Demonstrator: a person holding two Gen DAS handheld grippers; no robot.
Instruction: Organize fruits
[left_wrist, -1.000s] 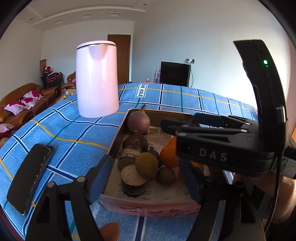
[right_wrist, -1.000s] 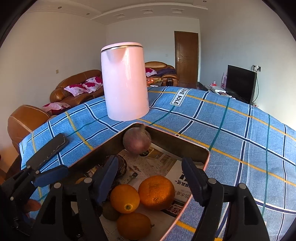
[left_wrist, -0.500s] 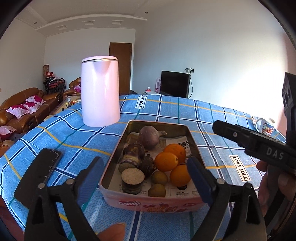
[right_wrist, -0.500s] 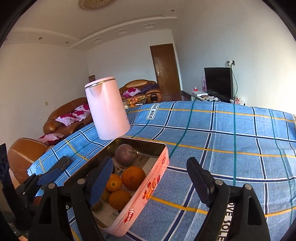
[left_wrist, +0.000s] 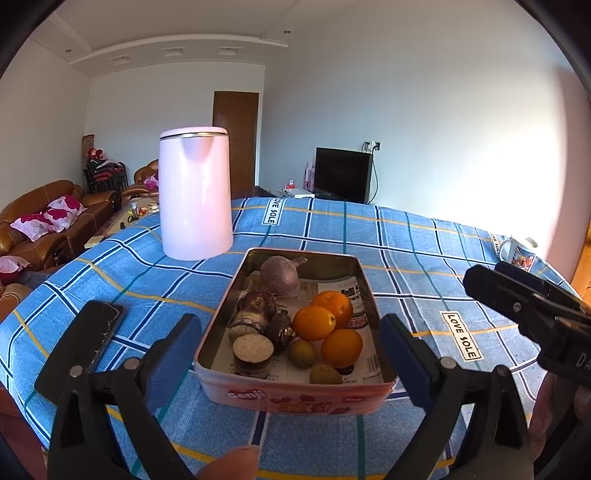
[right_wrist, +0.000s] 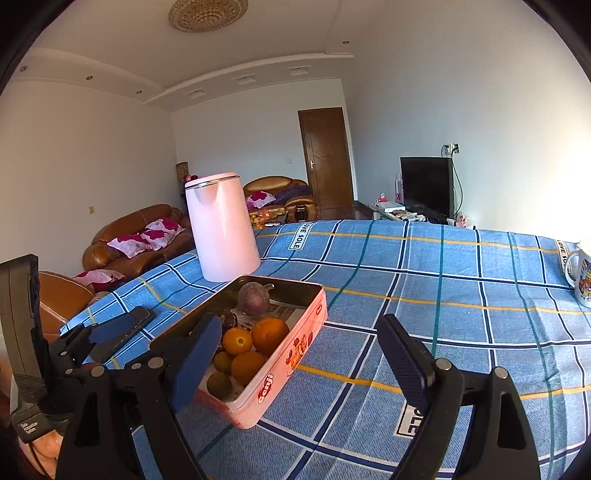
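Observation:
A pink tin tray (left_wrist: 295, 395) (right_wrist: 295, 354) sits on the blue checked tablecloth. It holds three oranges (left_wrist: 314, 323) (right_wrist: 269, 334), dark mangosteens (left_wrist: 256, 304), small brownish-green fruits (left_wrist: 302, 353) and a purple round one (left_wrist: 279, 275) (right_wrist: 253, 298) at the far end. My left gripper (left_wrist: 291, 350) is open and empty, its fingers either side of the tray's near end, held back from it. My right gripper (right_wrist: 299, 354) is open and empty, to the right of the tray.
A tall pink kettle (left_wrist: 195, 192) (right_wrist: 221, 225) stands behind the tray. A black phone (left_wrist: 79, 345) (right_wrist: 122, 332) lies on the cloth to the left. A printed mug (left_wrist: 517, 251) (right_wrist: 581, 273) stands at the far right. Sofas, door and TV are beyond the table.
Both grippers have pulled back and up from the tray. The right gripper has swung to the right, off the fruit. Both stay open and empty.

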